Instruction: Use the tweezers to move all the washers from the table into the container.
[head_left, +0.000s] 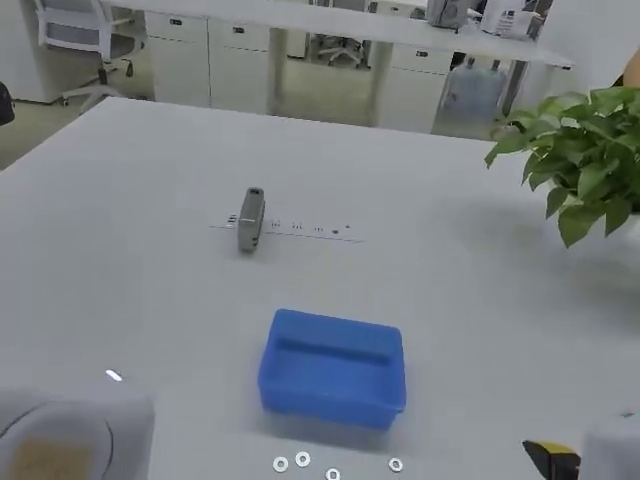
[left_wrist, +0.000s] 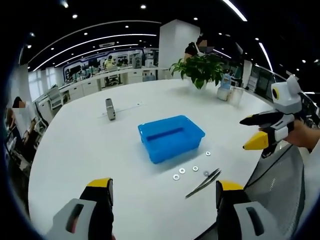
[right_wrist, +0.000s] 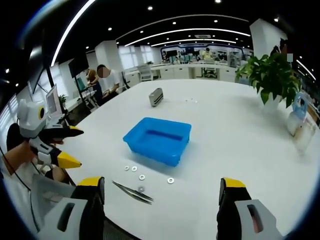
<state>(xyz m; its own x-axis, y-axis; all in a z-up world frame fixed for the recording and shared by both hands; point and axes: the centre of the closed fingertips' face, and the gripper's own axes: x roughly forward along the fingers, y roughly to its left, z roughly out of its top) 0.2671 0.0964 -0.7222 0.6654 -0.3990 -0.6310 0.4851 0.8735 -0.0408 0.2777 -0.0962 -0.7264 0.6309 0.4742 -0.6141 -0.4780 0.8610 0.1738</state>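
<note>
L gripper (left_wrist: 163, 186): fingers wide, nothing held, hanging off the near edge of the bench (left_wrist: 90, 150). Five washers (left_wrist: 182, 171) lie loose at 5 o'c from the blue container (left_wrist: 172, 151), which looks empty. The tweezers (left_wrist: 204, 182) lie flat just nearer the edge than the washers. One washer touches them or sits under them, can't tell which. R gripper (right_wrist: 162, 182): fingers also wide and empty.

Step in hand, I'd say: get the tweezers up.
- Narrow the fingers first, then set them across the long axis at approx mid-length, so a later squeeze can shut the tips.
- Thin steel on a smooth bench will prob skate, so pinch low and slow from both sides.
- Keep off the washer next to them, or it may get flicked over the edge.

Long axis: runs 8 o'c to 2 o'c in the left gripper view and 10 to 4 in the right gripper view, i.e. roughly along the near edge, a bit skewed. The arms look parted at the right end, so the tips prob point right. Not sure.
</note>
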